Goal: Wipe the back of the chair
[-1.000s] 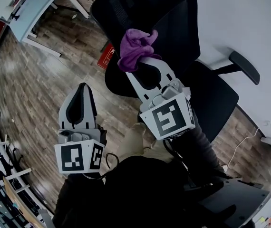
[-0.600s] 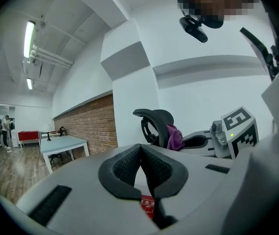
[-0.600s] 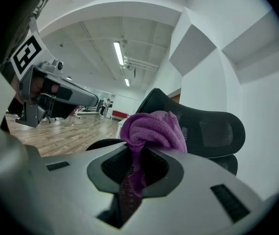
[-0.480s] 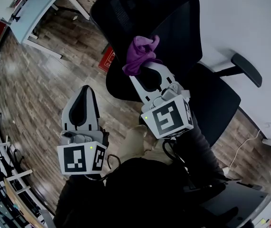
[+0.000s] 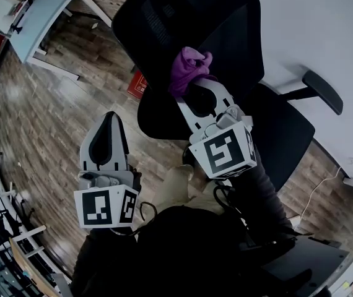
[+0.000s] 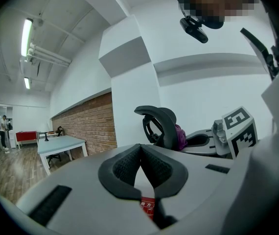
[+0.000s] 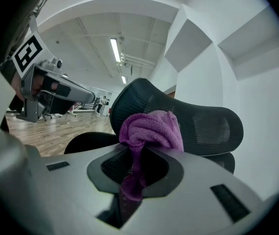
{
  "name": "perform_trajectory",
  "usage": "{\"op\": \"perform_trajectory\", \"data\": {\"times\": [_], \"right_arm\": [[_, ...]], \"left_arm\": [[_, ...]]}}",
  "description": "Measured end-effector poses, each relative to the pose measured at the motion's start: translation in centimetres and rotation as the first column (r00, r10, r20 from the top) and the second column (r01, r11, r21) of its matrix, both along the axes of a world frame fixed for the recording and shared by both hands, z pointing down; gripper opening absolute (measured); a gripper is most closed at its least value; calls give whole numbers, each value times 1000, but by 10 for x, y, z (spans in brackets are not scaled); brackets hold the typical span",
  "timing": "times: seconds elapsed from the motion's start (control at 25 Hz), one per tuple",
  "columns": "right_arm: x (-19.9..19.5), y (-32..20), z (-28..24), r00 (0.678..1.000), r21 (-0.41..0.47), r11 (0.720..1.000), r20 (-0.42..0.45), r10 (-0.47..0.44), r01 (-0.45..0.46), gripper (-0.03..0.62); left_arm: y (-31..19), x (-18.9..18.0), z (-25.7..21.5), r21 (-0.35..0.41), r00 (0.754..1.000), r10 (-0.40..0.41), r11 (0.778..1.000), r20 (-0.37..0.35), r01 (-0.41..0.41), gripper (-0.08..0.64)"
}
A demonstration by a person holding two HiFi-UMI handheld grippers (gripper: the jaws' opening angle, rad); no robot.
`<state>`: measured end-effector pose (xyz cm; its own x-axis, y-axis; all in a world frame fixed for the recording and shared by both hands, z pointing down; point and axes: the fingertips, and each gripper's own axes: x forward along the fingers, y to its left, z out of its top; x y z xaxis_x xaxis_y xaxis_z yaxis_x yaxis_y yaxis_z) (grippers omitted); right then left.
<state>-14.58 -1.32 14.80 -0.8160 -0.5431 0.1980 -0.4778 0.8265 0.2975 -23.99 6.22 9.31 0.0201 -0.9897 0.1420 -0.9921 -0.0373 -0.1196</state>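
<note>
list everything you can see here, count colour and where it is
office chair: one, black, beside the white wall
cloth: one, purple, at the chair's back, clamped in the right jaws
desk: one, pale grey, upper left
red printed item: one, on the wood floor by the chair
cable: one, white, on the floor at right
left gripper: one, grey, jaws shut, empty
right gripper: one, grey, jaws shut on the cloth
</note>
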Motion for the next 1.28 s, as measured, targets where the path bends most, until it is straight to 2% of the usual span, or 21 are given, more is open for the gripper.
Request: {"op": "perform_trajectory", "data": {"times": [0.68, 1.28], "right_arm": [[16, -52, 2, 992, 5, 993, -39, 121, -121, 52], [42, -105, 3, 980, 7, 982, -72, 187, -187, 52]], "left_arm": [[-54, -9, 10, -24, 996, 86, 996, -18, -87, 9], [-97, -11, 18, -41, 993, 115, 992, -19, -115, 9]]}}
